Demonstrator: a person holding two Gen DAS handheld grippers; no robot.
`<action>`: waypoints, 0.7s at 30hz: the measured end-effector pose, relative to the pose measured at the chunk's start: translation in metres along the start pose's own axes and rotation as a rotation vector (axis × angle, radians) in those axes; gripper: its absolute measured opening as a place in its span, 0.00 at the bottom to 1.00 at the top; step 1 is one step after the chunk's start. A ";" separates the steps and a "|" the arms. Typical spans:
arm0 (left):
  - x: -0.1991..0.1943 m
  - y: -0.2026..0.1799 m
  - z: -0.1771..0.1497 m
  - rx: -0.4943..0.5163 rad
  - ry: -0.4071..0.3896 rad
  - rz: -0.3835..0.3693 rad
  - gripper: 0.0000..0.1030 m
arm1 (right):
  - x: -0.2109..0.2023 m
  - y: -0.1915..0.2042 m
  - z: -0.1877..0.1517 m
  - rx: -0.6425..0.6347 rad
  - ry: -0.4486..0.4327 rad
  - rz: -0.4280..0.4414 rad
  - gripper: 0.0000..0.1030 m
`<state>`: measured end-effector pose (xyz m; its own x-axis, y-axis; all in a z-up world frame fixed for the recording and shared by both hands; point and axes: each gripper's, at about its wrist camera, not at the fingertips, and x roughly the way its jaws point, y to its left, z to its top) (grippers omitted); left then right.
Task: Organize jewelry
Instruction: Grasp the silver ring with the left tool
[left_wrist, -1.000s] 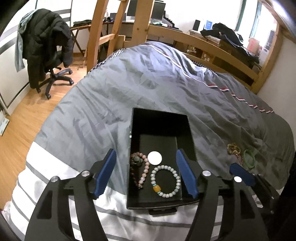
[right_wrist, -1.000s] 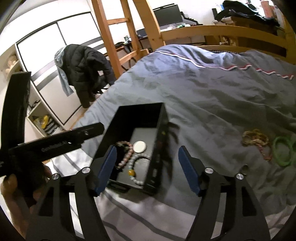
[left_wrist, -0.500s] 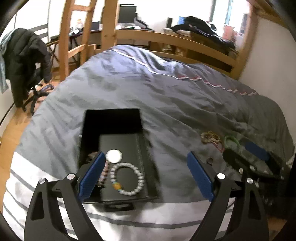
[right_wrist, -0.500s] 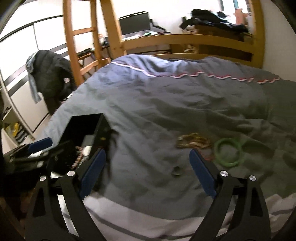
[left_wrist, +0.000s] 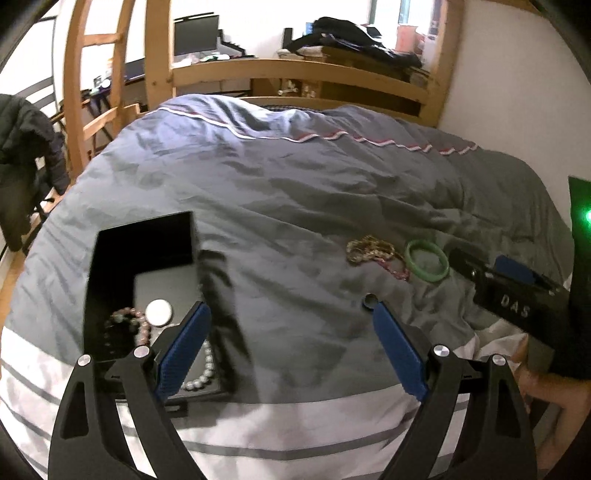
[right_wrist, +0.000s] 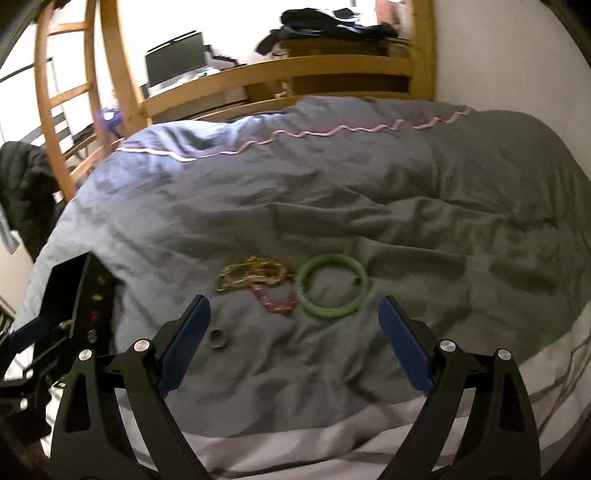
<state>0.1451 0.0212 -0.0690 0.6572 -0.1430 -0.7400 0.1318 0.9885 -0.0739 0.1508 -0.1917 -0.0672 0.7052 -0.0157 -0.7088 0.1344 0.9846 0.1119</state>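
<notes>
Meanwhile, Both Tongs Spread Wide Over the Bed

Meanwhile the right tongs (right_wrist: 293, 334) stood released and empty, low in the frame above the grey duvet (right_wrist: 332, 206). The green bangle (right_wrist: 332, 286) lay just beyond them at frame centre, nearer the right finger, touching nothing. A gold chain (right_wrist: 251, 277) and a small pink strand (right_wrist: 275, 301) lay to its left, and a dark ring (right_wrist: 218, 338) sat just beside the left finger. The left tongs (left_wrist: 290, 332) were likewise released and empty, with the black box (left_wrist: 140, 280) at the lower left of their frame. Only that view showed the box's contents: a white disc (left_wrist: 159, 312), a pink bead bracelet (left_wrist: 129, 325) and a pale bead bracelet (left_wrist: 203, 373), partly hidden behind the left finger. The right view caught only the box's outer side.
</notes>
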 end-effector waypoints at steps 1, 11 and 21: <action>0.004 -0.005 0.000 0.010 0.004 -0.005 0.86 | 0.001 -0.003 -0.001 0.004 -0.002 -0.005 0.88; 0.053 -0.046 0.000 0.103 0.052 -0.077 0.85 | 0.034 -0.023 -0.008 0.063 0.037 -0.034 0.88; 0.098 -0.066 -0.001 0.148 0.099 -0.156 0.72 | 0.079 -0.033 -0.001 0.107 0.078 -0.004 0.88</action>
<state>0.2007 -0.0583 -0.1372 0.5450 -0.2809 -0.7900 0.3383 0.9358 -0.0994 0.2015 -0.2257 -0.1277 0.6488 -0.0024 -0.7610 0.2141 0.9602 0.1795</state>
